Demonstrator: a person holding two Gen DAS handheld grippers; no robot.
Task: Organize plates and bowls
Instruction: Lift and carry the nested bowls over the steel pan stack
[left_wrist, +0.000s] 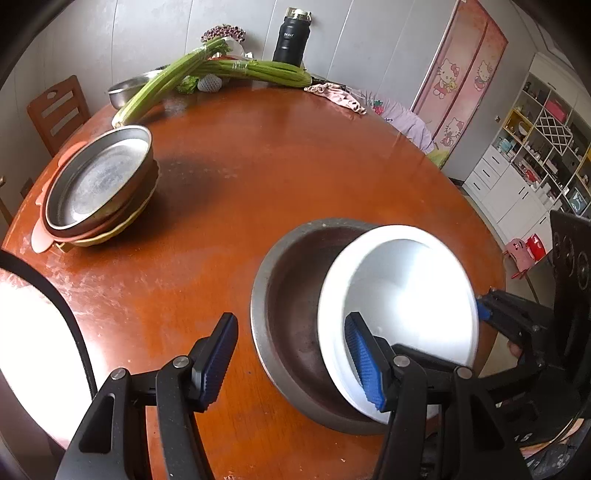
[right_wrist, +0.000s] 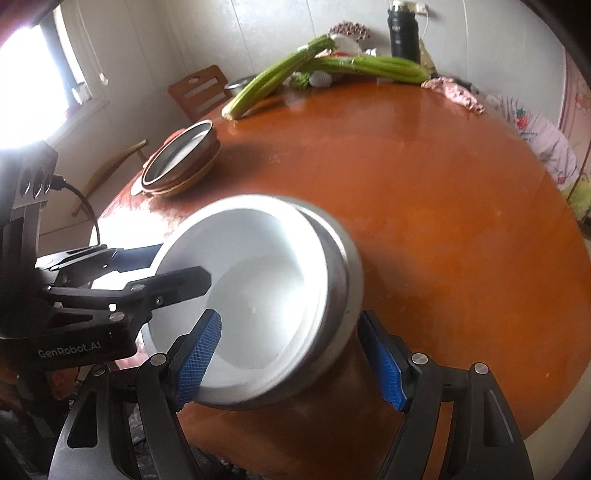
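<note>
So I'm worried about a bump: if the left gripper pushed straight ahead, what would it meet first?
Probably the metal pan's rim and the white bowl tilted in it; the left gripper straddles both, though depth is unclear.

Both tools share one build. The left gripper (left_wrist: 295, 365) has black plastic scissor-style arms with round silver pivot screws behind its fingers (left_wrist: 364, 363), which carry ribbed blue pads. The right gripper (right_wrist: 295, 362) matches it. Behind the left fingers sits a black body (white "GenRobot.AI" lettering) with a black cable (right_wrist: 86, 206).
</note>
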